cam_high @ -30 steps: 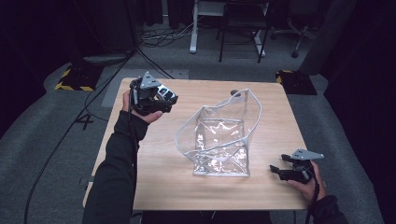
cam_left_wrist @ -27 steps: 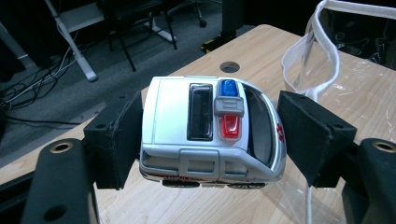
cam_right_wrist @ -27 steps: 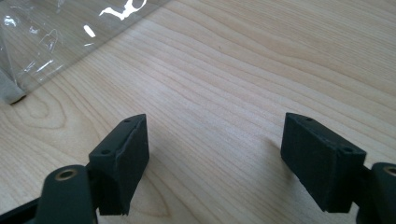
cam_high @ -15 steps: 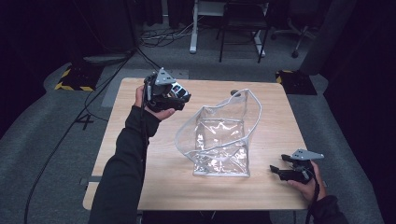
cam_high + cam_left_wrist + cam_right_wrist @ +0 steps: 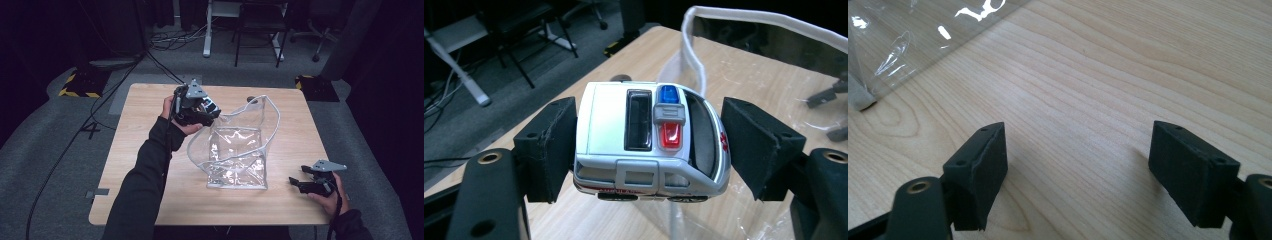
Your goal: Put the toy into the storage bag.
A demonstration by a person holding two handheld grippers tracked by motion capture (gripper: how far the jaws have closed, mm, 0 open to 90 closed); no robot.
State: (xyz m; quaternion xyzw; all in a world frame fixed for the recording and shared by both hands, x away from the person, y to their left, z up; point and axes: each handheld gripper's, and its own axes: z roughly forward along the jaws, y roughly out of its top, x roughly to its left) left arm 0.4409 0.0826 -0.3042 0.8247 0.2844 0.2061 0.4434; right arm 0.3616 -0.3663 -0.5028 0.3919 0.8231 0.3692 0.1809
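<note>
Left gripper (image 5: 644,145): closed on a toy ambulance (image 5: 649,142), one pad against each side; in the high view it sits at upper centre-left of the frame (image 5: 212,109), held above the worktop.
Toy ambulance: white and silver, with a blue and a red light on the roof and a dark roof window; it fills the middle of the left gripper view, wheels toward the bottom of that frame.
Position of toy: just beside the left edge of the clear bag's (image 5: 240,150) mouth; whether it touches the rim (image 5: 696,60) is hard to tell.
Clear bag: see-through plastic with a white-edged rim, standing open at the centre of the high view, on the worktop (image 5: 140,145).
Right gripper (image 5: 295,181): lower right of the high view, low over the worktop, well apart from the bag's base.
Right gripper state: pads wide apart with nothing between them, bare wood (image 5: 1098,100) beneath; a bag corner (image 5: 860,97) shows at the upper left of its view.
</note>
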